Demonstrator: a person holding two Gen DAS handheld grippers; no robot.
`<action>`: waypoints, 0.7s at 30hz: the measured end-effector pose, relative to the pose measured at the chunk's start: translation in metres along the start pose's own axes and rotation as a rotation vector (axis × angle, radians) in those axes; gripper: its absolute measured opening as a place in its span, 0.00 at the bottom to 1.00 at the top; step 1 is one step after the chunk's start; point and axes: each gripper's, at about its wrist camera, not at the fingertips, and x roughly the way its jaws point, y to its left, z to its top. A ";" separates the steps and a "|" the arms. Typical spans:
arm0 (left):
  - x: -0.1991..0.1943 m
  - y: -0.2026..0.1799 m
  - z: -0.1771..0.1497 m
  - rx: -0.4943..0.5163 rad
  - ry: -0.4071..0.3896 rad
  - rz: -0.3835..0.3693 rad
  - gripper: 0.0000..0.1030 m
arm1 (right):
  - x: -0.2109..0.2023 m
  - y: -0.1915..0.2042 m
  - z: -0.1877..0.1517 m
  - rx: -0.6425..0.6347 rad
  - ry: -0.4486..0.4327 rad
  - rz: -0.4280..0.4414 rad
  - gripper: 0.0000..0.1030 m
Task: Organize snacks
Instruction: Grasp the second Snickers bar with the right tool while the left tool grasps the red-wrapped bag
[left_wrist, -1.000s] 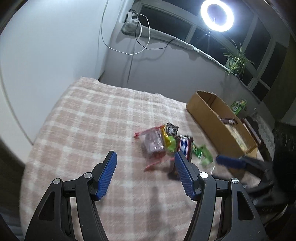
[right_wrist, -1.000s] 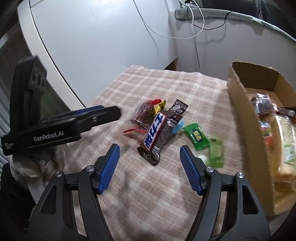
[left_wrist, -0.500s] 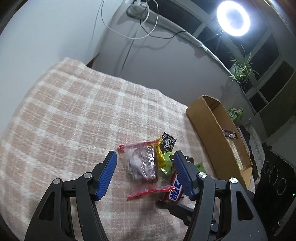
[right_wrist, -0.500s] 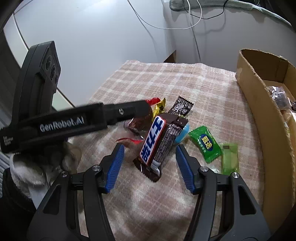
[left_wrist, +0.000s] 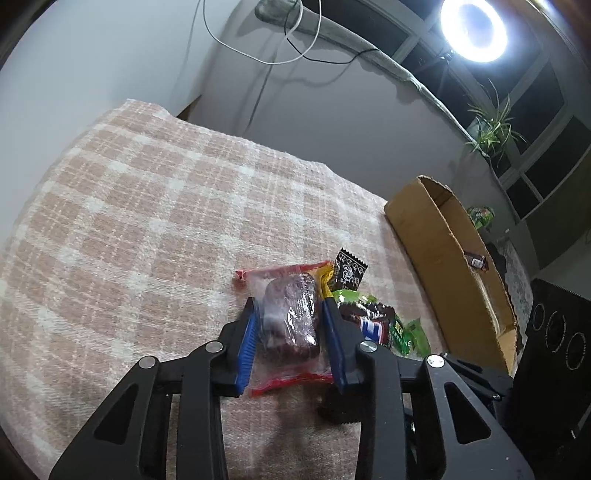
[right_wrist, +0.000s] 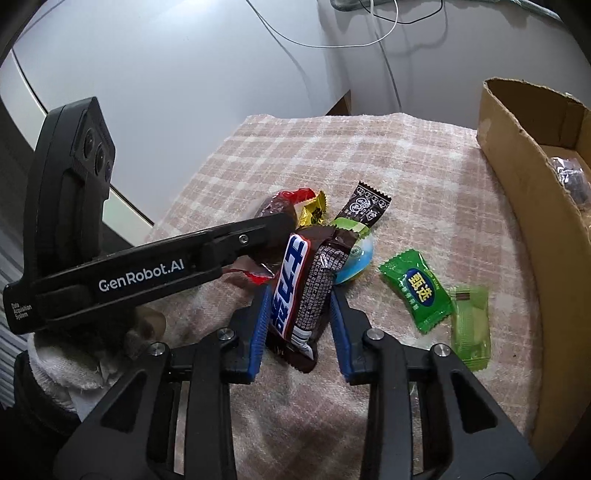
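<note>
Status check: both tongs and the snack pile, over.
Left tongs closing around clear red-edged wrapped cake. Right tongs closing around brown chocolate bar with blue lettering. Brown cardboard box at right; way there unobstructed.

A pink-and-cream checked cloth (right_wrist: 424, 177) covers the surface. On it lie a brown chocolate bar (right_wrist: 295, 291) with blue-and-white lettering, a clear, red-edged packet (left_wrist: 290, 314), a bright green candy (right_wrist: 417, 290) and a pale green one (right_wrist: 471, 328). The fingers (right_wrist: 260, 325) carry blue pads on black frames, and the cardboard box (right_wrist: 532, 206) is tan.
</note>
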 end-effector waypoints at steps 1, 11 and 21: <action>-0.001 0.000 0.000 0.003 -0.003 0.004 0.30 | 0.000 0.000 0.000 -0.002 -0.001 0.000 0.32; -0.014 0.004 -0.005 0.022 -0.034 0.031 0.30 | -0.009 -0.003 -0.005 -0.009 -0.030 0.010 0.22; -0.032 -0.005 -0.011 0.049 -0.078 0.055 0.30 | -0.033 0.002 -0.012 -0.016 -0.069 0.016 0.20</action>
